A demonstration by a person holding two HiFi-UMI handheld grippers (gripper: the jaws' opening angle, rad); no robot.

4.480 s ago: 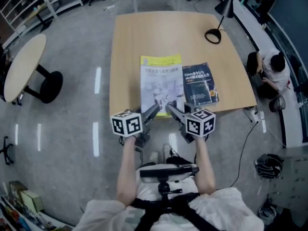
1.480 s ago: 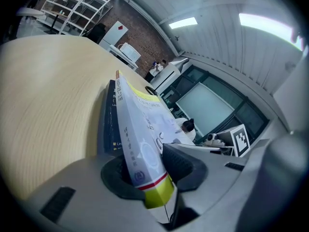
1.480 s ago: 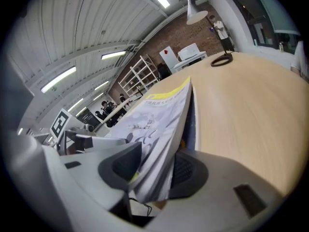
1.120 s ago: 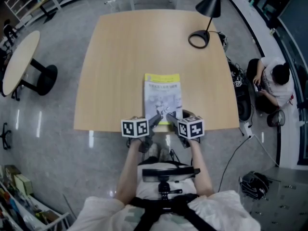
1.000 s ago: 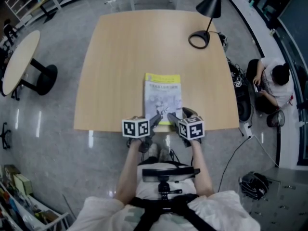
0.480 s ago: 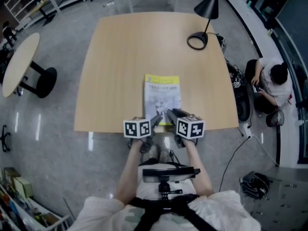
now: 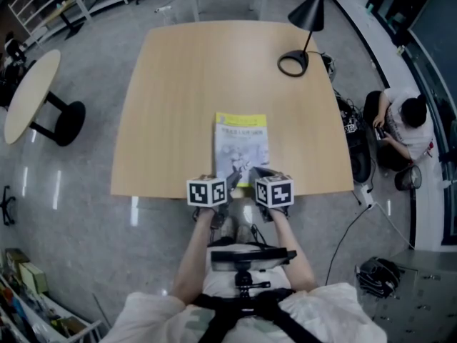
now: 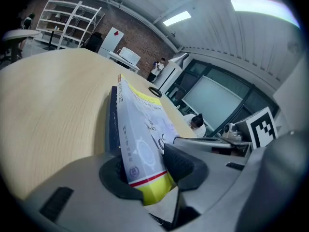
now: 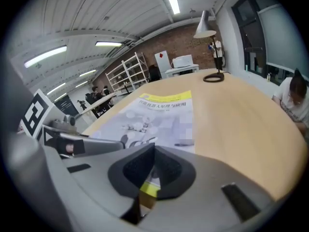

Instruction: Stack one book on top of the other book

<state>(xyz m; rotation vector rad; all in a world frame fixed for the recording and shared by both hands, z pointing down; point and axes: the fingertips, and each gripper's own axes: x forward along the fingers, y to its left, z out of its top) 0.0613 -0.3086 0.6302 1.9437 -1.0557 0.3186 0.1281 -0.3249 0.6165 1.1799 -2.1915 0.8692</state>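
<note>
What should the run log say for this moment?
stack: yellow-and-white book lies on dark blue book | left gripper: shut on yellow-and-white book's near edge | right gripper: jaws just closed, nothing between

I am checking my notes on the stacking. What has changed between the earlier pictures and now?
The dark blue book, earlier beside the yellow-and-white book, now lies under it. The right gripper has just been closing and is shut, with nothing between its pads. Unchanged: the left gripper stays clamped on the yellow-and-white book's near edge; the lamp and the table are as before.
</note>
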